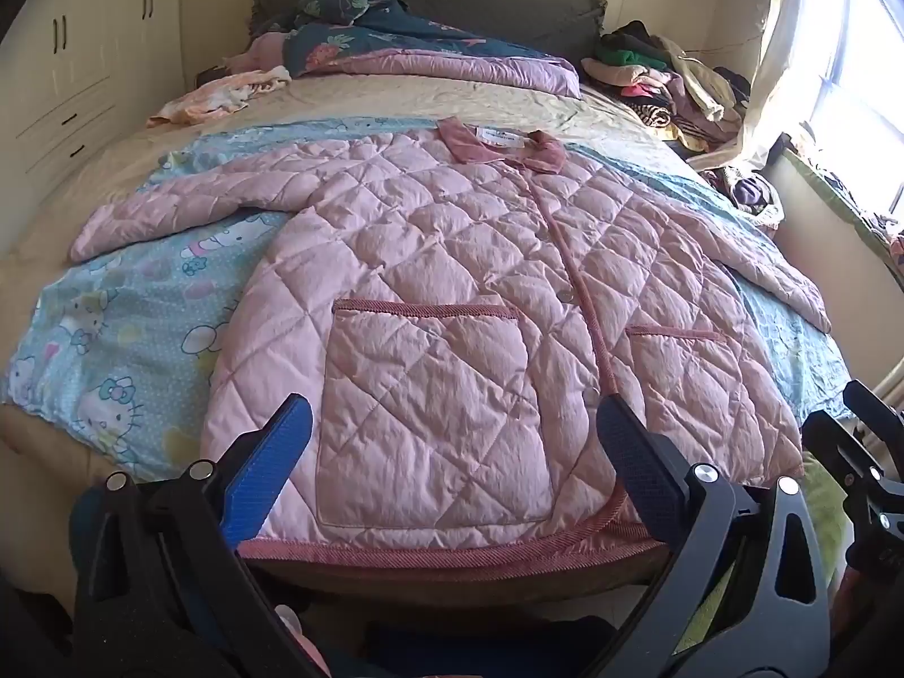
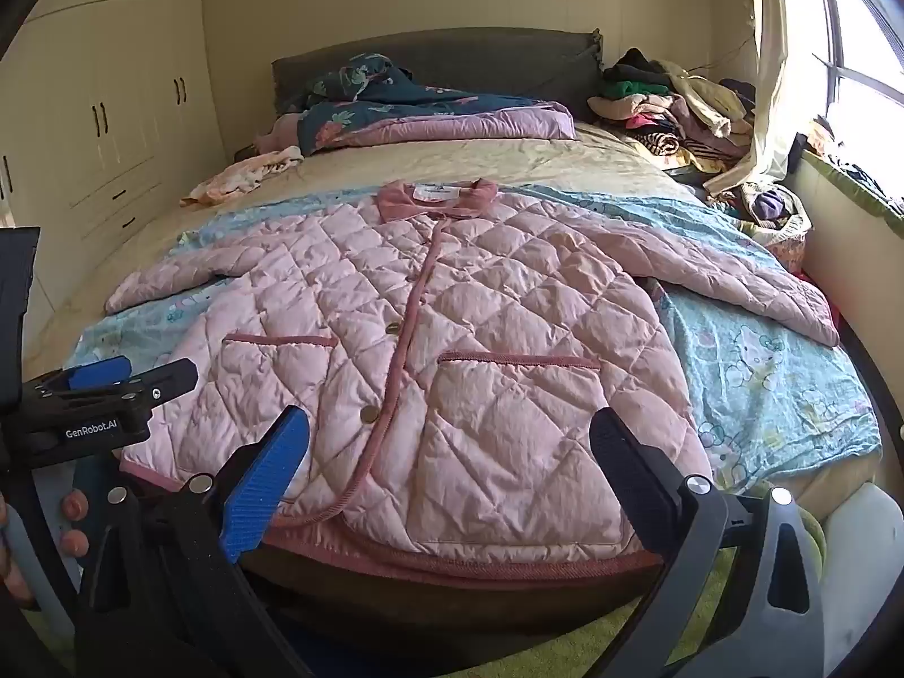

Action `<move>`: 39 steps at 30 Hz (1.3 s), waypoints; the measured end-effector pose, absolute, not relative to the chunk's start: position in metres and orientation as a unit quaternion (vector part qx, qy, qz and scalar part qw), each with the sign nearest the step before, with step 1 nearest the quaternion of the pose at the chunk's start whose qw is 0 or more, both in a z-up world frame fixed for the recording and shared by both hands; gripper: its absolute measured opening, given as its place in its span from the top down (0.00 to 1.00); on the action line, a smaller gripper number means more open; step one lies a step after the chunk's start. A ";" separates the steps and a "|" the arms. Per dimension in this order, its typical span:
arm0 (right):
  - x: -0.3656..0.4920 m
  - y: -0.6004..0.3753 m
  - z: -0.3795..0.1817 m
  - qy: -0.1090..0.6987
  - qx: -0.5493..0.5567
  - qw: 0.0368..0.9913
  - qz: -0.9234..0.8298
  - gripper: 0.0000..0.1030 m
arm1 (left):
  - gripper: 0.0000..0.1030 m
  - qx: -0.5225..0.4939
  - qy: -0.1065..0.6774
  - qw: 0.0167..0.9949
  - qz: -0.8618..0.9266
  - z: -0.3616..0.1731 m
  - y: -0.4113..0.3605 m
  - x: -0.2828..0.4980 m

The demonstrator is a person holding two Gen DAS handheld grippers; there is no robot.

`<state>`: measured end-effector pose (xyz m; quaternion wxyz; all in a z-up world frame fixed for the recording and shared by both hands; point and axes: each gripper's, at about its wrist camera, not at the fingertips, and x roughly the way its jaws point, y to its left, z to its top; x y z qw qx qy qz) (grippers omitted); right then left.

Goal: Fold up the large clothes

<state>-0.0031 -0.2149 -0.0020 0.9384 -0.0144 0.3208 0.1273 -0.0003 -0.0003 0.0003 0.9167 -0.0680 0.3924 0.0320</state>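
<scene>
Jacket: pink quilted jacket (image 1: 452, 282) spread flat, front up, buttoned, on the cartoon-print blue sheet (image 1: 113, 327) at the near end of the bed (image 2: 508, 164).
Hem: right at the near bed edge, just ahead of both claws.
Sleeves: both stretched out sideways, left sleeve (image 1: 169, 209) and right sleeve (image 2: 751, 282), neither brought in yet.
Collar: darker pink, at the far end, lying flat.
Left gripper (image 1: 452, 463): jaws spread as wide as they go, nothing between them, poised above the hem over the near pocket.
Right gripper (image 2: 452, 469): same story, gaping wide, holding nothing, hovering over the hem near the other pocket.
Progress: laid out and smoothed, 0 folds made; every fold left to do.
Likely first move: sleeves or sides in toward the middle, judging by the layout.
Beyond: rumpled bedding by the headboard, heap of clothes (image 2: 678, 107) under the window.
</scene>
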 end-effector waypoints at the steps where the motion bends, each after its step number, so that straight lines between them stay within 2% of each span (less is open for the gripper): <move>1: -0.003 -0.215 -0.002 0.320 -0.014 0.939 0.128 0.04 | 0.08 -0.069 0.392 0.917 0.032 0.000 0.000 0.000; 39: -0.003 -0.214 0.000 0.316 -0.010 0.940 0.130 0.04 | 0.08 -0.072 0.396 0.915 0.030 0.000 0.000 -0.001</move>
